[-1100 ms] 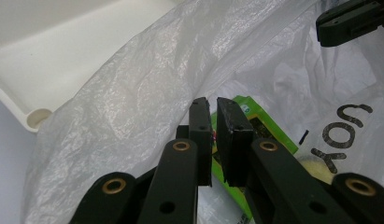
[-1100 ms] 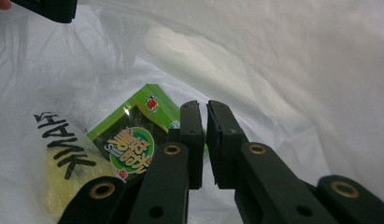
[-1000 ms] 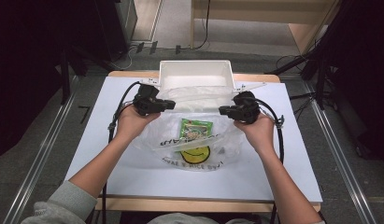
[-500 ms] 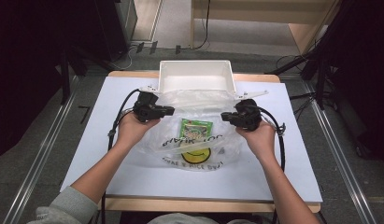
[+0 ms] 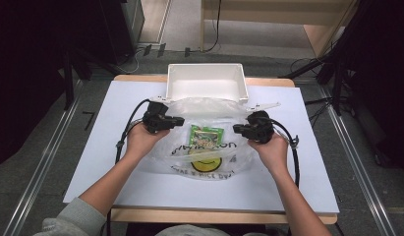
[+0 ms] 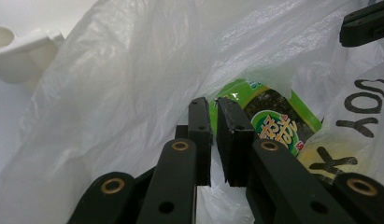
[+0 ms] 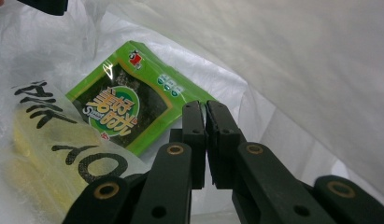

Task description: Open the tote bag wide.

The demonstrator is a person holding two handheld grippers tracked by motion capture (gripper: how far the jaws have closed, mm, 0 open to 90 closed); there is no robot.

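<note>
So there's a wooden table (image 5: 307, 216) topped with a big white sheet (image 5: 298, 172). On it sits a clear plastic bag (image 5: 209, 142) with a smiley print, and a white plastic bin (image 5: 205, 83) at the far edge, touching the bag

Left gripper (image 5: 177, 120) held in the left hand (image 5: 139, 140) near the middle of the table, jaws pointing toward the right edge and nearly closed, a thin gap between the pads. Right gripper (image 5: 237, 128) held in the right hand (image 5: 271, 150), jaws pointing back toward the left edge, pressed together. Both forearms reaching in from the near edge, wrists bent inward, grippers facing each other, well apart.
</note>
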